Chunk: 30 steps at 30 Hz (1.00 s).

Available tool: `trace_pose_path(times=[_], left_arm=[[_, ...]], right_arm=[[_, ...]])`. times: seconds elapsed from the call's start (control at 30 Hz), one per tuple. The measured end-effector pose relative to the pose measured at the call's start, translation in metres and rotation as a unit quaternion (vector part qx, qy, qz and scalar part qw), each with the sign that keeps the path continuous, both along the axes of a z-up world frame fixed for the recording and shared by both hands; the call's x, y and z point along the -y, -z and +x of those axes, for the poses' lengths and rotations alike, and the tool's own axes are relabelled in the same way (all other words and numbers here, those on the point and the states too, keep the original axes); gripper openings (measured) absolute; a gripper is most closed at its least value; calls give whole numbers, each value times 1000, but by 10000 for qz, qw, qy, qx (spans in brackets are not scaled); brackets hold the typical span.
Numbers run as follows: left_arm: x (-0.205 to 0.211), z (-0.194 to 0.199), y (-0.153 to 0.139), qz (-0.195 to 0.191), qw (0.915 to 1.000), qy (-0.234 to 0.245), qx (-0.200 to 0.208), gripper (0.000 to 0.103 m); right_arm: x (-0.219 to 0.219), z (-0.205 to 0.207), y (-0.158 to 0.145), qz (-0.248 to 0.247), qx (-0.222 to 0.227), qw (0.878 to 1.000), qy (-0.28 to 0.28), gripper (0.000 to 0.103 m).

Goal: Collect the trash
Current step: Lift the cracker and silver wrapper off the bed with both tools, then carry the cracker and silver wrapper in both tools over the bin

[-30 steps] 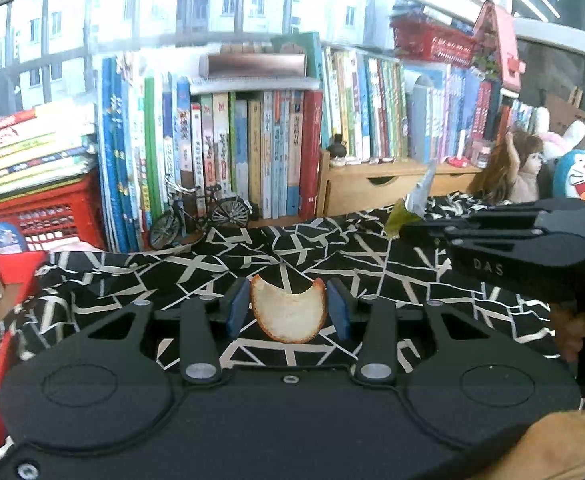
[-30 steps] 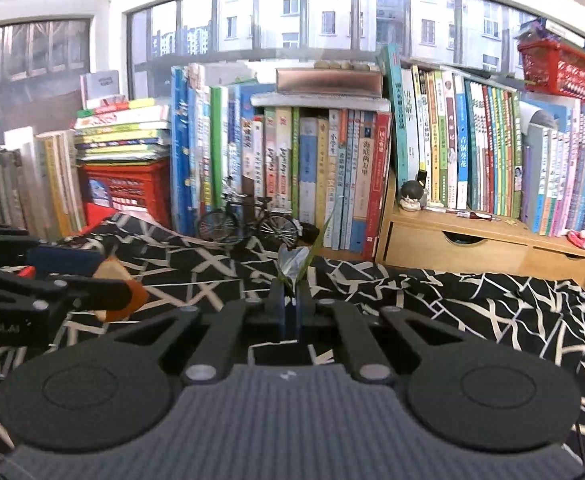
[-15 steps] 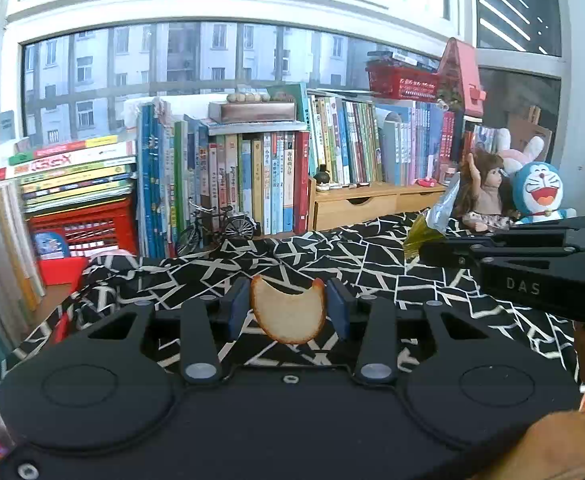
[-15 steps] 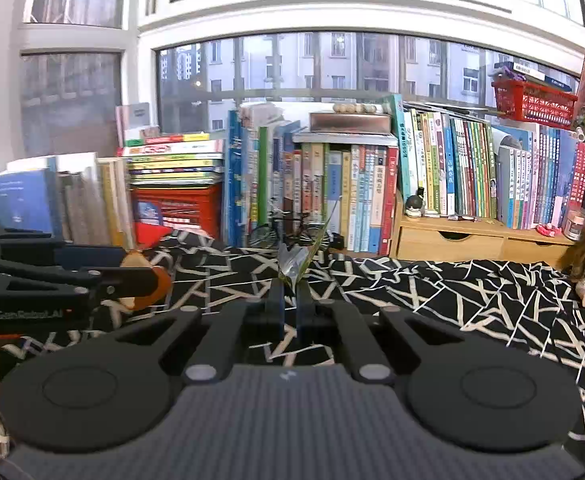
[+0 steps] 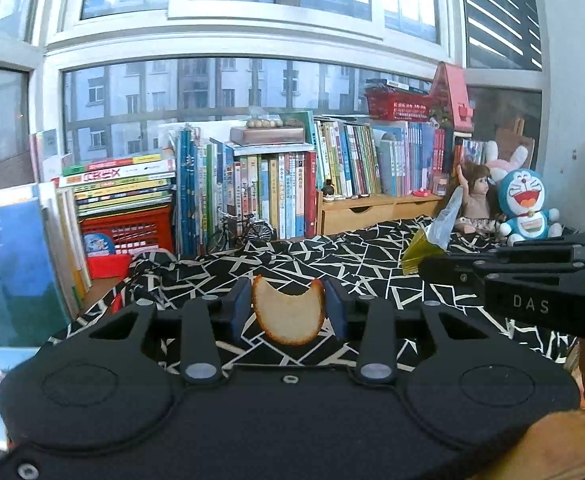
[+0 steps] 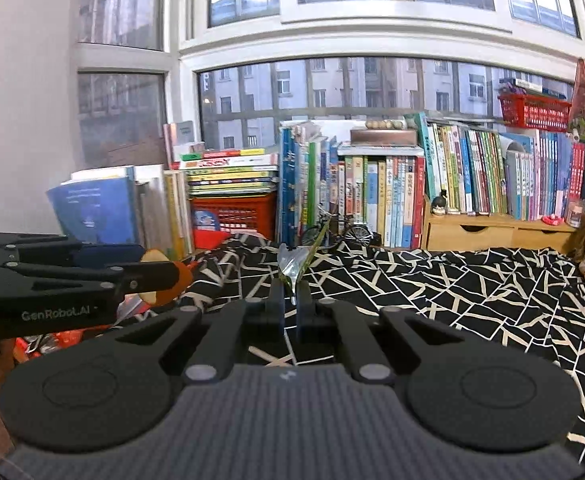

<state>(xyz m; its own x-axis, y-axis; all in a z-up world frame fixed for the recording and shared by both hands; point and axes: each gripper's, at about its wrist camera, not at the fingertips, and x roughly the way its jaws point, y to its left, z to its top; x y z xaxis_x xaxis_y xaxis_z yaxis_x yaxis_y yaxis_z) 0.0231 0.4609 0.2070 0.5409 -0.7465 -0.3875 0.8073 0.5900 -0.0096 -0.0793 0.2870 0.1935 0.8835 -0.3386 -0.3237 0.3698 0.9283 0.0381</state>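
Above patterned cloth's (image 5: 372, 256) left edge: hand-held grippers, peel (image 5: 287, 312), wrapper (image 6: 292, 266).

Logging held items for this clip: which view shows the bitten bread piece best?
The left wrist view: the bread piece faces the camera whole, clamped in the left gripper. The right wrist view shows only its edge, mostly hidden behind the gripper's fingers.

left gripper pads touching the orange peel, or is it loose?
Touching. The left wrist view shows the orange peel wedged between both blue pads of the left gripper, edges pressed against each, held off the patterned cloth.
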Motion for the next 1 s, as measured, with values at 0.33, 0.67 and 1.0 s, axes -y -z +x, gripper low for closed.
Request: trace_pose_path(times=[0.33, 0.67, 1.0], left_arm=[[-59, -34, 9, 126, 9998, -97, -99, 38], [-103, -55, 49, 358, 9972, -349, -557, 38], [-138, -68, 100, 584, 9876, -908, -1139, 38]], right_arm=[[-56, -25, 7, 74, -82, 9998, -192, 8], [-100, -41, 29, 256, -394, 9971, -598, 8], [-147, -39, 59, 525, -855, 9854, -1374, 8]])
